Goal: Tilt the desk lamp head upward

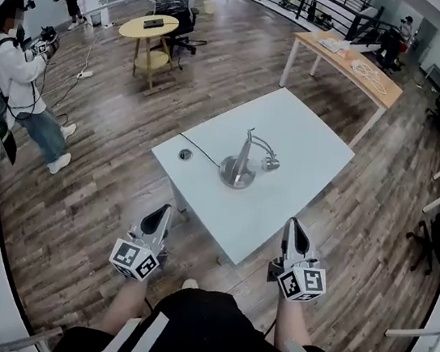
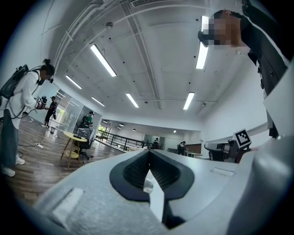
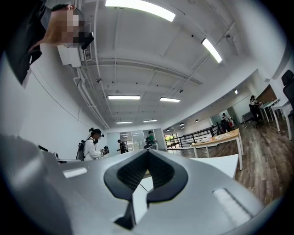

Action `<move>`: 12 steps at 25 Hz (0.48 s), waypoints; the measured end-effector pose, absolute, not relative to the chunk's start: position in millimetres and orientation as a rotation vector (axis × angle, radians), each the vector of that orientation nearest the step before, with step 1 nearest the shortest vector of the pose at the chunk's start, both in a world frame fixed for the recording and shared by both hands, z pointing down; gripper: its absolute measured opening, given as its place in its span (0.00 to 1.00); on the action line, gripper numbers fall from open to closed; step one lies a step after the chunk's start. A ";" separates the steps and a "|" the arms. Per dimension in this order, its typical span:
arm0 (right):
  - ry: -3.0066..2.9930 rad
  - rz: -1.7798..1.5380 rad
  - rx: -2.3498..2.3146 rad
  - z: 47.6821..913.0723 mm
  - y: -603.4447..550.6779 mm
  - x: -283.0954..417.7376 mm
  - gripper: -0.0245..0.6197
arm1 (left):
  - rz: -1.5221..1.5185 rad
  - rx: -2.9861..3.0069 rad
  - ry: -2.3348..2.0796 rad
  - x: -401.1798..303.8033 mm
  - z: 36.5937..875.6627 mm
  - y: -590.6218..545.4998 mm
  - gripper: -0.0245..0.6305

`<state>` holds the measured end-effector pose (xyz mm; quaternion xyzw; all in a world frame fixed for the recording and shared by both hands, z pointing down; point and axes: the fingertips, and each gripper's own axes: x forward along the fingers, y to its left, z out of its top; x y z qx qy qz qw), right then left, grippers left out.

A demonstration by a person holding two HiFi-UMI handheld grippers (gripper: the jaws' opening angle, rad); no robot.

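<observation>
Your left gripper (image 1: 157, 221) and right gripper (image 1: 296, 235) — both clenched, empty — hover short of the desk lamp (image 1: 244, 163) on the white table (image 1: 307, 143).

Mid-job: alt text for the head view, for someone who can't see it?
A silver desk lamp with a round base stands on a white square table, untouched. The left gripper and right gripper, both shut and empty, hover by the table's near corner.

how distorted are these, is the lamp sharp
Head view: heavy fisheye bows the wooden floor, yet the silver desk lamp on the white table is sharp. Left gripper view: the grey left gripper looms soft, ceiling strip lights blow out. Right gripper view: same for the right gripper.
</observation>
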<state>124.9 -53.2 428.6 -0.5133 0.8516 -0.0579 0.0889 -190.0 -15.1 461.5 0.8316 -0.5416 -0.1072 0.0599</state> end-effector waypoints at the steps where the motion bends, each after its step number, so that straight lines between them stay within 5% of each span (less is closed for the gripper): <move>1: 2.532 -0.176 -1.528 428.3 -57.8 120.0 0.04 | -0.324 2.525 -1.635 -193.1 459.9 -20.2 0.04; 12: 2.539 -0.207 -1.566 433.0 -75.8 97.2 0.04 | -0.307 2.535 -1.573 -208.6 470.4 -52.4 0.04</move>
